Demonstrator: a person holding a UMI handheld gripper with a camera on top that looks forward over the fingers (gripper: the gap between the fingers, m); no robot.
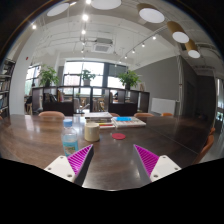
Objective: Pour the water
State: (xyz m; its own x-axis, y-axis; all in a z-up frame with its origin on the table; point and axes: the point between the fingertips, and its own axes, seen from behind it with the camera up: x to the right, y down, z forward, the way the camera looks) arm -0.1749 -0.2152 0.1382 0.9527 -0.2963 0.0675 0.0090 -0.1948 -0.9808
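My gripper [113, 160] is open and empty, its two magenta pads wide apart above the dark wooden table [112, 165]. Beyond the fingers, a beige cup [91, 131] stands on the table. To its left stands a clear bottle with a blue label [70, 136], just beyond the left finger [79, 158]. Both are ahead of the fingers, none between them.
A red round coaster [119, 136] lies right of the cup. A blue and red flat thing [127, 122] and a white paper [99, 119] lie farther back. Chairs [51, 115], plants and windows stand beyond the table's far edge.
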